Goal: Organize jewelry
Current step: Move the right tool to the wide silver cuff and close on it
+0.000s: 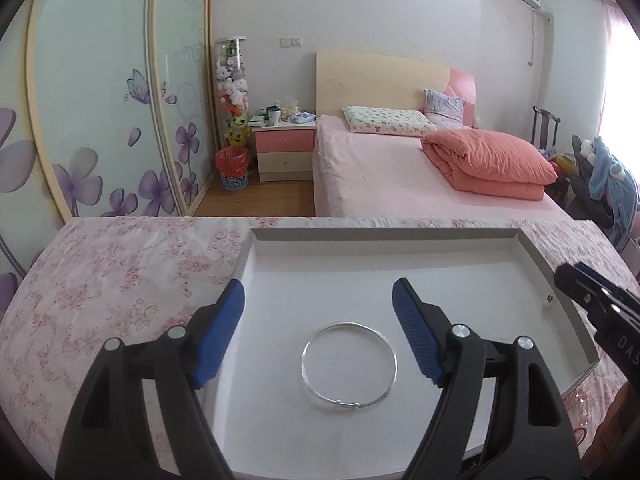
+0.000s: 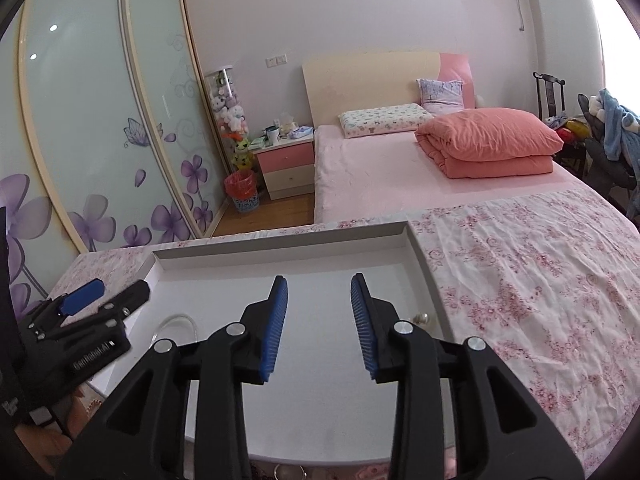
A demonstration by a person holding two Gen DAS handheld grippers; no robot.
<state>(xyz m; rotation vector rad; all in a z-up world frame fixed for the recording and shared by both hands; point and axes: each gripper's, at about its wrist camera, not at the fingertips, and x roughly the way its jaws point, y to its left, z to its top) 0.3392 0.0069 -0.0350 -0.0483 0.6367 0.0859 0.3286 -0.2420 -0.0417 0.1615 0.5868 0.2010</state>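
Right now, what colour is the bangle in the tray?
Silver bangle, clearest in the left wrist view.

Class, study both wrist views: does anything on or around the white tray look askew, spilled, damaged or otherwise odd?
Nothing stands out. The silver bangle lies flat and whole on the white tray, between the open left claw's fingers. The flowered cloth is merely wrinkled.

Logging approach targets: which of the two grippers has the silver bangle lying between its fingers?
The left gripper: the bangle lies on the white tray between its wide-open fingers. The right gripper hovers over bare tray.
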